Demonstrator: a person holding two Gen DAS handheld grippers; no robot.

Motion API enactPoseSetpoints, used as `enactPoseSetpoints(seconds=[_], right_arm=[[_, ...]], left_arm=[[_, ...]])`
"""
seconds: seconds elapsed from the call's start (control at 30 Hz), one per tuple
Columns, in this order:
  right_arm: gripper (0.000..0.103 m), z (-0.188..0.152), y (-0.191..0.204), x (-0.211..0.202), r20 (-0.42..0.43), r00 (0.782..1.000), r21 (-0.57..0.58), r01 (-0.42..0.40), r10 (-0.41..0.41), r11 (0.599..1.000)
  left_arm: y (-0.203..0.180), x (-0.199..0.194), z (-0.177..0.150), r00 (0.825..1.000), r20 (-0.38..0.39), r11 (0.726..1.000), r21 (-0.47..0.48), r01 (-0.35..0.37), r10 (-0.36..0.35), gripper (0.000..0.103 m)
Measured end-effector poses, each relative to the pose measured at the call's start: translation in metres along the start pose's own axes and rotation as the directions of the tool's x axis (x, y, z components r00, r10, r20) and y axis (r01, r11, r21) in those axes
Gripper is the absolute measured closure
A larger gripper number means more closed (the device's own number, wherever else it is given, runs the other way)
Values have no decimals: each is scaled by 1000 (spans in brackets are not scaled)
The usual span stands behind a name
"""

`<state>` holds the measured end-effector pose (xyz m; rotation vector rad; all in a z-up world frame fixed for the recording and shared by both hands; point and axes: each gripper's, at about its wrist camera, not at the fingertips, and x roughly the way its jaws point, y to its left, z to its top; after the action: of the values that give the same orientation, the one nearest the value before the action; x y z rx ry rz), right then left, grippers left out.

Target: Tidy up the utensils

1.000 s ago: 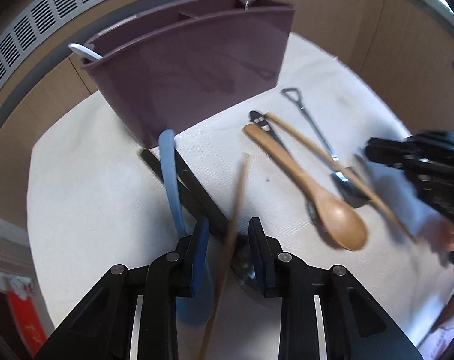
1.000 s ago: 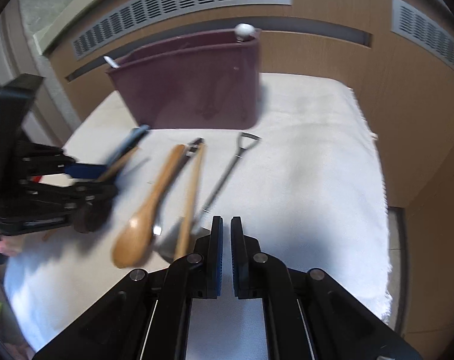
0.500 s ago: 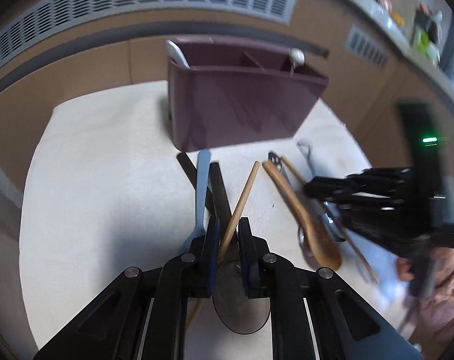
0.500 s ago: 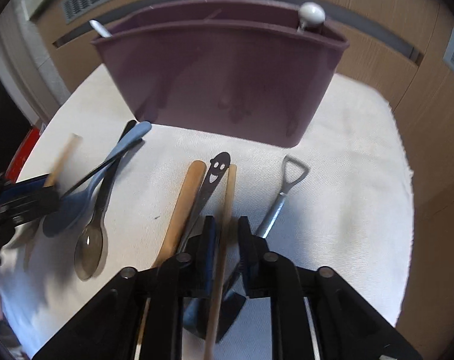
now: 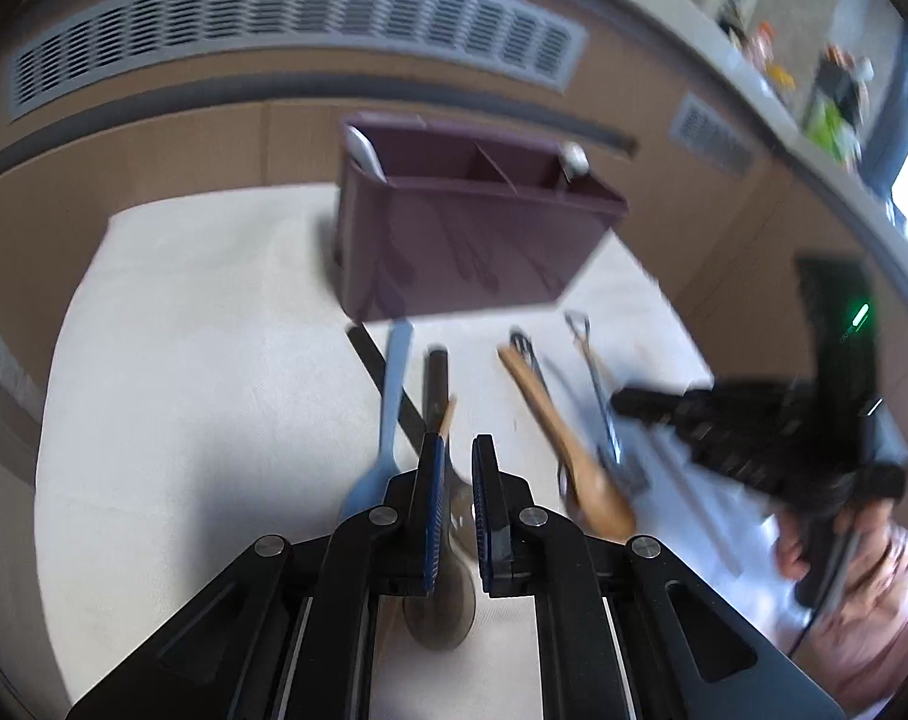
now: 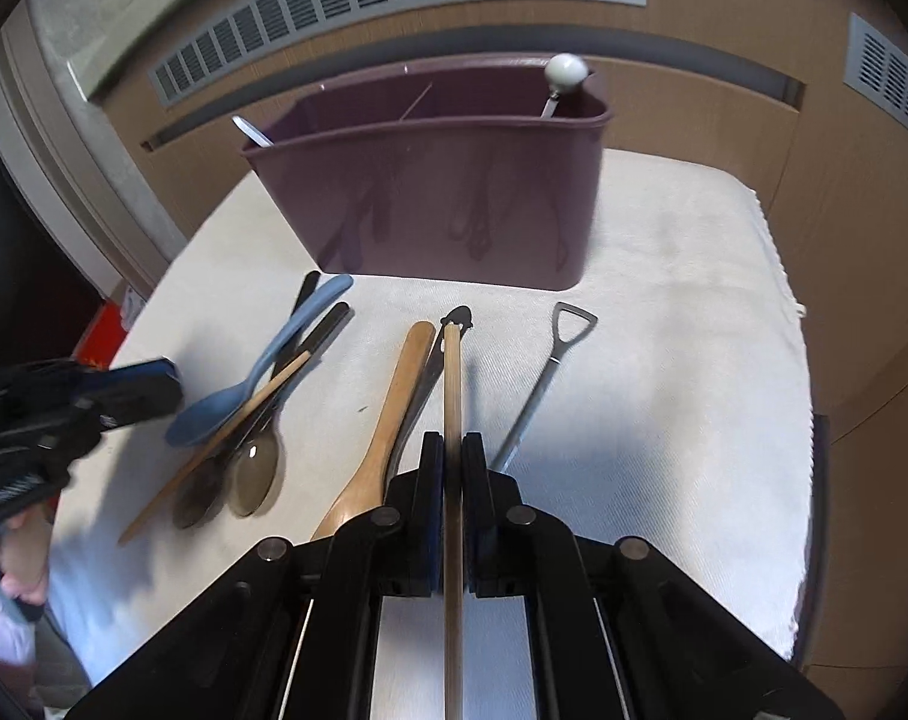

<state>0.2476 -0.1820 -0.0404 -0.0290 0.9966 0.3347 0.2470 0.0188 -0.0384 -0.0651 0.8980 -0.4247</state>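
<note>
The maroon utensil caddy [image 6: 429,192] stands at the far side of the white cloth [image 6: 664,300], holding two utensils already. The right gripper [image 6: 447,456] has its jaws closed on a wooden chopstick [image 6: 452,384], pointing toward the caddy (likely mid-pickup). The left gripper [image 5: 457,462] is slightly parted above the other chopstick [image 6: 237,414], gripping nothing. Next, lifting into a compartment seems called for.

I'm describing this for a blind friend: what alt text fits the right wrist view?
The right gripper is shut on a chopstick pointing at a purple caddy. Spoons and a second chopstick lie on the white cloth; the left gripper is at the left edge.
</note>
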Motion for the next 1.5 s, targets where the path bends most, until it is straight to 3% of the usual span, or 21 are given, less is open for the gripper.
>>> enactPoseSetpoints(seconds=[0.17,0.23,0.3,0.47,0.5,0.57,0.77,0.9,1.13,1.5], right_arm=[[98,-4,-4,-9,15,1000,11,-20,20,1000],[98,-10,-7,-10,17,1000,16,-27,27,1000],[98,-13,-9,-9,15,999,22,-35,35,999],[98,-19,-13,-8,12,999,20,-36,36,999],[98,-20,-14,-8,13,999,22,-38,37,999],[98,-22,-15,-11,25,999,31,-42,41,999],[98,-25,-14,-28,93,995,34,-51,47,998],[98,-25,-8,-39,130,990,15,-53,51,998],[98,-29,5,-55,157,987,-19,-29,32,999],[98,-35,19,-82,217,976,-37,-18,26,999]], left_arm=[[-6,19,-2,988,-138,991,120,-54,71,87],[-7,31,-2,978,-190,989,137,-55,80,77],[-9,42,-1,969,-222,985,158,-70,105,74],[-17,66,2,948,-272,968,231,-102,164,74],[-16,66,3,953,-262,971,220,-93,151,76],[-15,66,4,957,-259,977,198,-83,133,89],[-13,27,-1,992,-99,994,78,-76,83,91],[-14,-6,-6,999,24,999,-6,-42,43,91],[-34,-54,-2,983,184,1000,-14,-2,5,91],[-45,-101,-14,957,285,999,-1,49,-47,91]])
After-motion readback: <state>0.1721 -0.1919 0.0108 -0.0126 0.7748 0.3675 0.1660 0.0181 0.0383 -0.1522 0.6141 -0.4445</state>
